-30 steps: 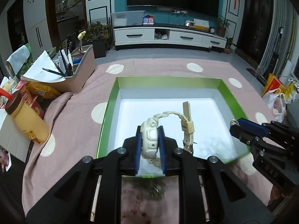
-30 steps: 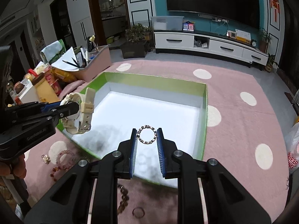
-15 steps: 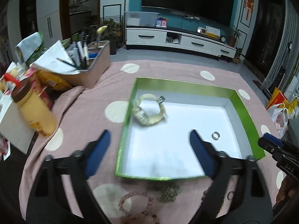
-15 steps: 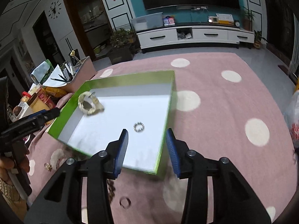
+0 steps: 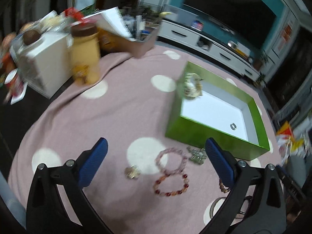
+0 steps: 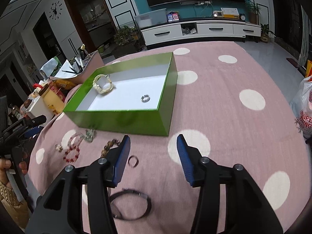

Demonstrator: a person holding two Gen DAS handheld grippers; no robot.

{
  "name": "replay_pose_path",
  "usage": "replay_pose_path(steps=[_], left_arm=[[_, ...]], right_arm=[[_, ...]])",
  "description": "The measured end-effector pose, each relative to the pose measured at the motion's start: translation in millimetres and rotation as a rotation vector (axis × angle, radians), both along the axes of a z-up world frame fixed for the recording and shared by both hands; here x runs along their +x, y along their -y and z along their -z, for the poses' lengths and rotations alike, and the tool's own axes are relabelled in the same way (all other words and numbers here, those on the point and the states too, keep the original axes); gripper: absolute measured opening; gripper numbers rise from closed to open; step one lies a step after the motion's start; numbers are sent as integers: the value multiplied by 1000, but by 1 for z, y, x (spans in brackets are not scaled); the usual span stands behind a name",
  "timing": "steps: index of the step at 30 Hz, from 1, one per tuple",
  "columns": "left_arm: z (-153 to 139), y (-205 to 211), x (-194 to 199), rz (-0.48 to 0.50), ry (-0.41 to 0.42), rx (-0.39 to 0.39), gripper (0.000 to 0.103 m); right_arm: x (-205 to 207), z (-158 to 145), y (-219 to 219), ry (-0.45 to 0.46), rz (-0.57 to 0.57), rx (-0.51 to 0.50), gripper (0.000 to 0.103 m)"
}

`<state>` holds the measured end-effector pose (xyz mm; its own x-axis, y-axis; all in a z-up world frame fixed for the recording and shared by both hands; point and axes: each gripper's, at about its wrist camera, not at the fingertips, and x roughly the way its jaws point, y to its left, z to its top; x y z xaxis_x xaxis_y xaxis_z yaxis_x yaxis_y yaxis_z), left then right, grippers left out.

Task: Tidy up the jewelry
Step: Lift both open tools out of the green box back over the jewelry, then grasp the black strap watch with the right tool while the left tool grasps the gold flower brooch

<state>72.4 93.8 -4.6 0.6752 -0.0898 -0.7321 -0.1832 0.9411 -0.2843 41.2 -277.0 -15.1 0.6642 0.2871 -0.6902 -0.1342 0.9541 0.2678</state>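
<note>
The green box is the landmark on the pink-clothed bench: inside it lie a cream watch against the far left wall and a small ring toward the right wall. The rest of the jewelry waits just outside the box's near wall. The left gripper, its jaws just opened wide and empty, has the pink bead bracelet and red bead bracelet lying flat between them, so it is likely nearer for those. The right gripper, jaws partly parted and empty, has a thin ring just inside its left jaw, a brown bead bracelet beyond it.
</note>
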Motion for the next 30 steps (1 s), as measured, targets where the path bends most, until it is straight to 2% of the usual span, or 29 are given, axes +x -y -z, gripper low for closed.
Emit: replay_pose_path(steps=[3, 5, 8, 10, 12, 14, 15, 17, 19, 24, 30], left_arm=[[4, -10, -13, -8, 0, -93, 101], [4, -10, -19, 16, 13, -125, 101], [-1, 1, -33, 80, 94, -66, 101], [-4, 7, -35, 113, 110, -27, 101], [-4, 14, -35, 165, 95, 32, 101], [2, 24, -34, 266, 42, 97, 101], [4, 26, -34, 275, 19, 125, 101], [11, 28, -36, 262, -9, 169, 101], [16, 25, -41, 221, 8, 189, 101], [37, 11, -47, 120, -2, 131, 101], [42, 9, -45, 113, -8, 186, 99]], right_arm=[[-9, -2, -3, 2, -8, 0, 50], [-14, -5, -6, 6, -18, 0, 50], [-20, -9, -10, 14, -30, -7, 51], [-24, -13, -12, 20, -38, -11, 51], [-27, -16, -13, 27, -47, -19, 52], [-32, -17, -15, 30, -58, -34, 57], [-33, -16, -16, 29, -61, -40, 59], [-34, -12, -18, 15, -67, -51, 59], [-35, -4, -19, -8, -77, -52, 59], [-38, 10, -26, -56, -95, -75, 59], [-40, 25, -34, -87, -119, -112, 59]])
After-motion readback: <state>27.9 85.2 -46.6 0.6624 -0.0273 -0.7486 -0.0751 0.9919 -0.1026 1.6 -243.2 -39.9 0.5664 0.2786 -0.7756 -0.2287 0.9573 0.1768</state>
